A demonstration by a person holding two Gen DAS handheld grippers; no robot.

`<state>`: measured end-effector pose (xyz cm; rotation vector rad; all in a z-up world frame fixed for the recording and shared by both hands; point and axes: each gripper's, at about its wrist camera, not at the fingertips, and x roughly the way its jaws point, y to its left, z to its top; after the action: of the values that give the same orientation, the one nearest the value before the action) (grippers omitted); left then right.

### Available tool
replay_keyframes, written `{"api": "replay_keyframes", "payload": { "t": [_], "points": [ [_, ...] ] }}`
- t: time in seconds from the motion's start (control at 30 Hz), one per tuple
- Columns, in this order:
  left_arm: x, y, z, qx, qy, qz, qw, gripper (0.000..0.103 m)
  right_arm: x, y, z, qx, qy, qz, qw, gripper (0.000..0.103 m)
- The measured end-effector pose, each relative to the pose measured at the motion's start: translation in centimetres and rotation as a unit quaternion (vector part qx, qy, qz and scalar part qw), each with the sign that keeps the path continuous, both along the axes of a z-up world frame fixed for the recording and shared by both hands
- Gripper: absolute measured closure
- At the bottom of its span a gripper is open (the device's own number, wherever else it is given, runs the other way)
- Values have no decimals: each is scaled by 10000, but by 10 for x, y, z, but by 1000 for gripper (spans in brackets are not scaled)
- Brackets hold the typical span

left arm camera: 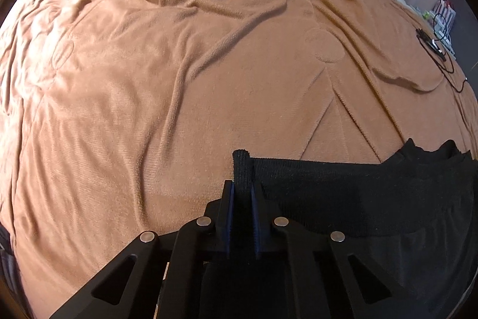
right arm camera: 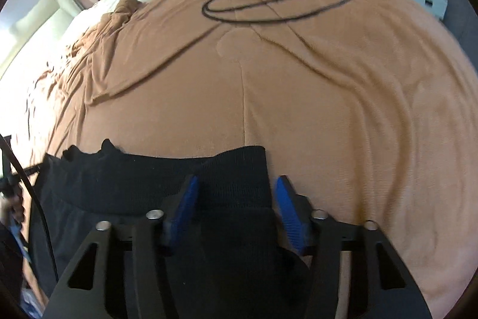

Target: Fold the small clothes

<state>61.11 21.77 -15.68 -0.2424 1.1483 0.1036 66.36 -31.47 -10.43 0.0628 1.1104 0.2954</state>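
At 6 o'clock on the bed (left arm camera: 179, 79), the black garment (left arm camera: 343, 193) hangs stretched: left hand-held gripper (left arm camera: 242, 193) pinches one waistband corner, right hand-held gripper (right arm camera: 234, 193) spread around the other. Folding looks barely begun.

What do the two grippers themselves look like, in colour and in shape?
Both are matte black, with angular linkage arms that have triangular cut-outs and round silver pins at the joints. The left gripper and the right gripper carry blue ribbed pads inside their fingers.
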Motion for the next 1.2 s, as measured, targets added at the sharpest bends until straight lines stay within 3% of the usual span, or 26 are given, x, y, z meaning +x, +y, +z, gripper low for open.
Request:
{"api": "replay_keyframes", "payload": {
  "t": [0.13, 0.2, 0.47, 0.6, 0.7, 0.9, 1.0, 1.1, 1.17, 1.2],
  "points": [
    [-6, 8, 16, 71, -349, 170, 9992, 95, 10, -7, 4, -59, 87, -117, 9999, 101],
    [-10, 13, 23, -18, -478, 218, 9986, 95, 3, -9, 14, 10, -107, -90, 9999, 102],
    [-13, 16, 40, -55, -702, 286, 9971, 97, -28, -14, 52, 48, -836, -222, 9962, 103],
    [-8, 12, 39, 28, -747, 337, 9966, 99, -39, -8, 53, -186, -1044, -282, 9940, 103],
    [-1, 11, 30, 83, -664, 408, 9969, 99, -39, -9, 48, -227, -1026, -344, 9939, 103],
    [15, 13, -6, 21, -53, 449, 9990, 99, -26, 2, 30, -600, -823, -441, 9938, 103],
    [16, 12, -4, 30, -19, 484, 9988, 98, -14, 11, 12, -874, -472, -383, 9943, 103],
    [11, 12, 8, -45, -87, 483, 9988, 96, -15, 19, 12, -1022, -477, -267, 9933, 101],
    [6, 10, 16, 18, -114, 436, 9990, 94, -20, 22, 20, -1106, -536, -211, 9922, 94],
    [2, 10, 20, 9, -128, 421, 9990, 92, -24, 24, 24, -1155, -527, -206, 9917, 77]
  ]
}}
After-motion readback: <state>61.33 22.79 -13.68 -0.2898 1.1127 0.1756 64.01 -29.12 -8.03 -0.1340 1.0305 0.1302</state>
